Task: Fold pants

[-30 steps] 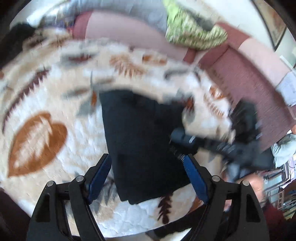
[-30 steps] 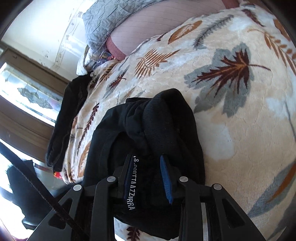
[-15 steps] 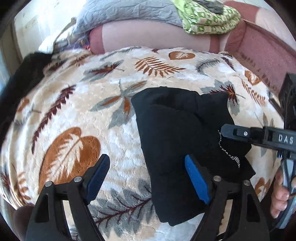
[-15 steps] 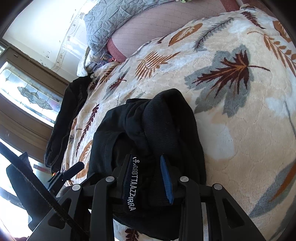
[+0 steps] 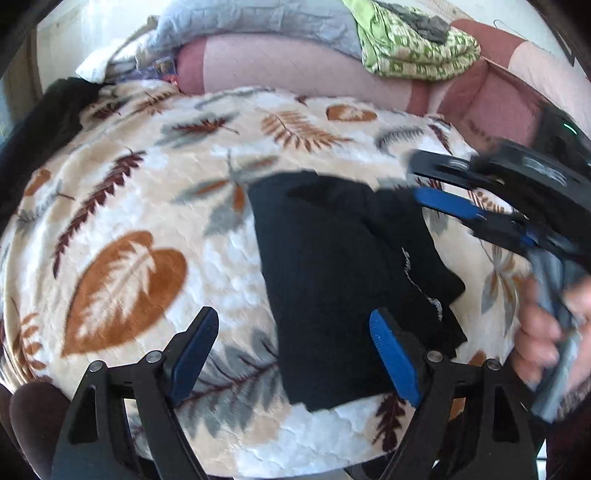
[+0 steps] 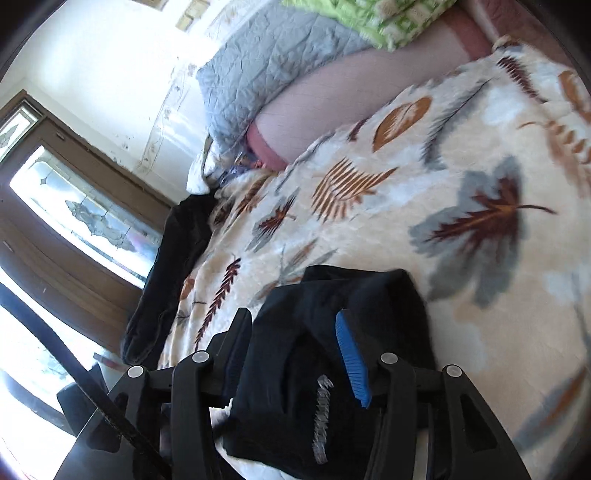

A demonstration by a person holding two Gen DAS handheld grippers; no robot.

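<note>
The black pants (image 5: 332, 258) lie folded into a compact block on the leaf-print blanket (image 5: 122, 288), with a white-lettered label showing at their right edge. My left gripper (image 5: 293, 315) is open, hovering over the pants' near end with nothing between its blue pads. My right gripper (image 5: 417, 181) hangs above the pants' far right corner, held by a hand (image 5: 543, 332). In the right wrist view the right gripper (image 6: 291, 317) is above the pants (image 6: 388, 295). Its jaws are opening and the pads stand clear of the cloth.
Another dark garment (image 6: 166, 266) is draped over the blanket's left edge. Behind the blanket sit a pink bolster (image 5: 295, 70), a grey quilted pillow (image 5: 258, 18) and a green patterned cloth (image 5: 413, 48). A window (image 6: 74, 206) and a black strap (image 6: 74, 369) are at the left.
The right gripper's jaws have widened and let go of the pants' labelled fold, and it has lifted off them. The left view has tilted a little.
</note>
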